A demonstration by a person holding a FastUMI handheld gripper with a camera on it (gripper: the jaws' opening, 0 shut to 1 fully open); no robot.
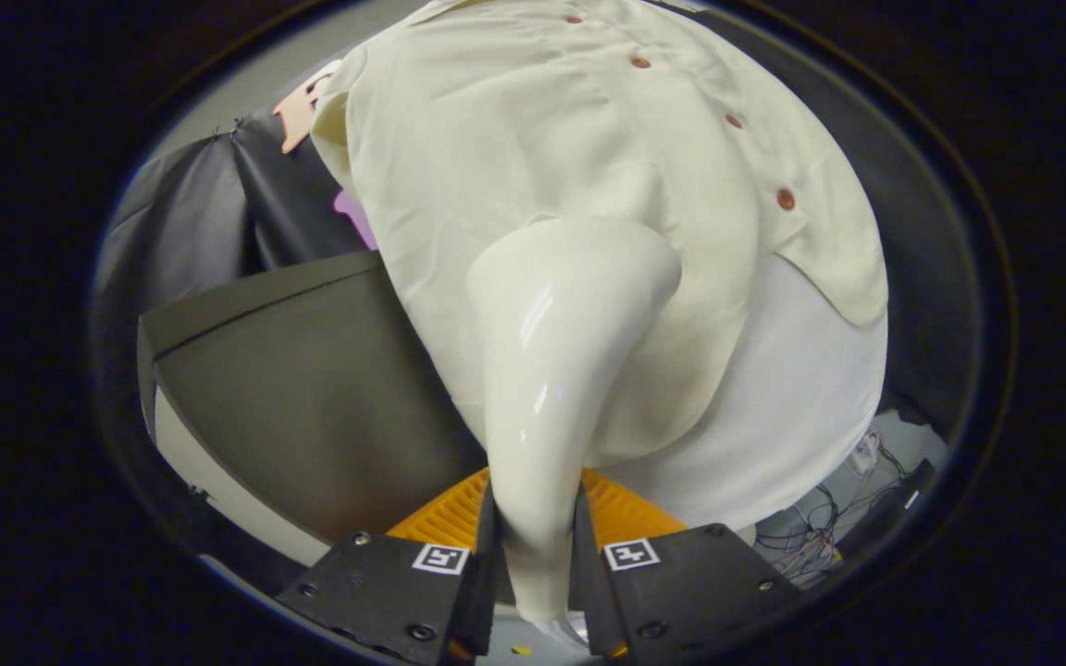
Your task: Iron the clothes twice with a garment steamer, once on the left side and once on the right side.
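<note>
gripper (533, 546): pinched on the handle of the garment steamer, one finger pressed against each side of it; a square marker tag is seen on top of each finger.
garment steamer (563, 370): glossy cream body, held between the fingers and run forward from them; widened at the far end into a flared head.
steamer head (588, 264): laid against the shirt, on the panel beside the button line; contact appears made, but the face of the head is hidden from here.
shirt (514, 157): cream fabric, hung just ahead of the fingers, draped over a paler white layer that is exposed below the hem.
buttons (785, 198): reddish-brown, set in a row down the placket, to the right of the steamer head and apart from it.
white layer (792, 388): smoother and brighter than the shirt; whether it is a form or a second garment cannot be told.
grey panel (311, 388): dark, flat, placed to the left of the shirt and behind the steamer handle.
cables (829, 518): a loose tangle on a pale surface, low on the right, beyond the fingers.
</note>
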